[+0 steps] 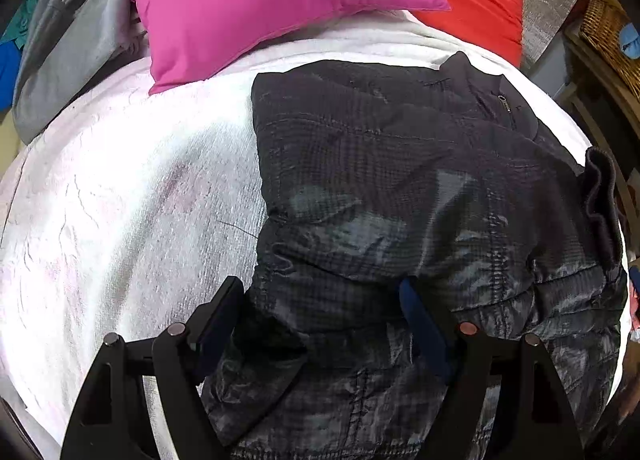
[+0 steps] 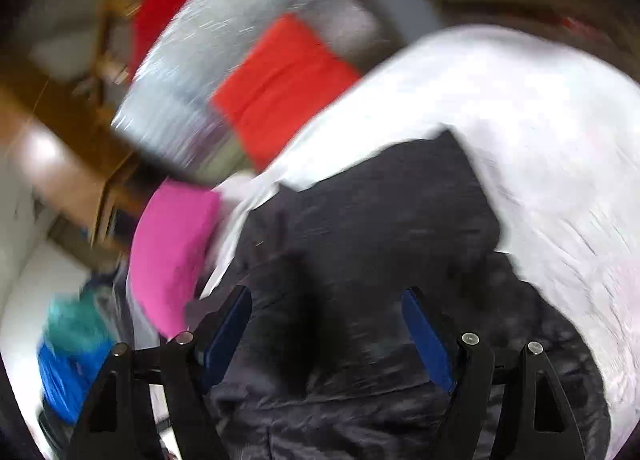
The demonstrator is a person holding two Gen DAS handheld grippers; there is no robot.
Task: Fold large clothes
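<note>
Mid-fold: dark quilted jacket (image 1: 400,180) lay partly folded on white bed cover (image 1: 120,200); left tool (image 1: 320,300) and right tool (image 2: 326,308), both spread and empty, needed to pinch a hem edge next.

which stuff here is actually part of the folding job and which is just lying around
Part of the job:
- dark quilted jacket, partly folded on the white blanket
- left tool, open over the jacket's near edge
- right tool, open above the jacket

Just lying about:
- pink pillow
- red cushion
- grey garment
- wicker basket
</note>
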